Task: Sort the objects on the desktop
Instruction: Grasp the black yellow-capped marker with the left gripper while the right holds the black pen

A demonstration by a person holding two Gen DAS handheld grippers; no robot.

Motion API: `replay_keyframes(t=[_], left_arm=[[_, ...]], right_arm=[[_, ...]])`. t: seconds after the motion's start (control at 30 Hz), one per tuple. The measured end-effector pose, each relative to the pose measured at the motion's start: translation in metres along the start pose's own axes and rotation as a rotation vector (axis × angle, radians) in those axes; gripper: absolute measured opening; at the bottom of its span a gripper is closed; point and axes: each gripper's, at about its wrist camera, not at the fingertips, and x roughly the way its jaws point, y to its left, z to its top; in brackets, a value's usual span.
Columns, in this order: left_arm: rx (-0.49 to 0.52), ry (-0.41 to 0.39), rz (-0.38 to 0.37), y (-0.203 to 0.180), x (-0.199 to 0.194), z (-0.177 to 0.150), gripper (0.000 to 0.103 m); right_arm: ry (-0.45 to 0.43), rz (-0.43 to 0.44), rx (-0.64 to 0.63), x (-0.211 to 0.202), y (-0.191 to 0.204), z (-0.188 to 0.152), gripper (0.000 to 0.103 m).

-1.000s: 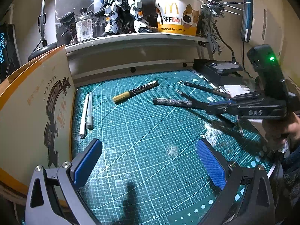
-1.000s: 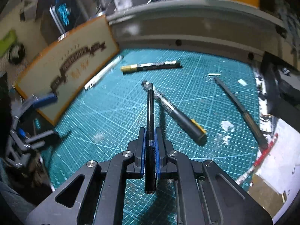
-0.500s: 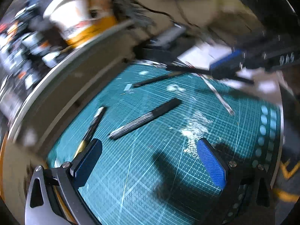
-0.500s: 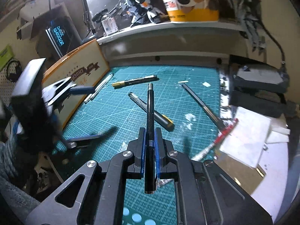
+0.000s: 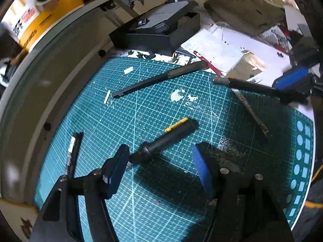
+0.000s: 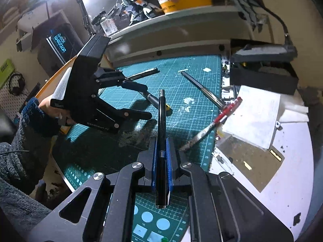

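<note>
Left gripper [image 5: 159,167] swung from the cardboard side to over the yellow-clipped marker [image 5: 165,141], jaws closing, pads not yet pressing. Right gripper [image 6: 161,167] clenched on a black pen [image 6: 162,141] above the cutting mat [image 5: 141,201] near its right edge.

from my left camera the near end of the dark marker [image 5: 161,141] is hidden behind one pad of the left tongs [image 5: 159,169], so i cannot tell if it touches. the yellow cup [image 5: 38,6] on the shelf is blurred and cut by the edge. the right tongs [image 5: 290,80] are blurred too.
</note>
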Motion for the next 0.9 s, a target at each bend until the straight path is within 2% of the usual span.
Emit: replay_keyframes(t=[0.1, 0.17, 0.23, 0.43, 0.57, 0.8, 0.9], left_arm=[[-0.024, 0.028, -0.037, 0.007, 0.005, 0.003, 0.058], [-0.047, 0.048, -0.069, 0.013, 0.008, 0.005, 0.048], [-0.118, 0.088, -0.153, 0.02, 0.011, 0.004, 0.025], [-0.28, 0.136, -0.155, 0.006, -0.002, -0.012, 0.024], [-0.345, 0.095, -0.199, -0.015, -0.019, -0.028, 0.024], [-0.443, 0.049, -0.171, -0.022, -0.037, -0.06, 0.024], [-0.446, 0.037, -0.173, -0.026, -0.033, -0.064, 0.024]], right_arm=[[-0.006, 0.007, 0.0, -0.002, -0.004, -0.001, 0.009], [-0.008, 0.013, 0.002, -0.003, -0.005, -0.003, 0.009], [-0.009, 0.018, 0.002, -0.004, -0.005, -0.004, 0.009], [-0.023, 0.029, -0.005, -0.011, -0.004, -0.008, 0.009], [-0.016, 0.041, 0.008, -0.006, -0.002, -0.009, 0.009], [0.104, 0.012, -0.001, 0.027, 0.027, -0.02, 0.009], [0.128, -0.013, 0.013, 0.03, 0.032, -0.027, 0.009]])
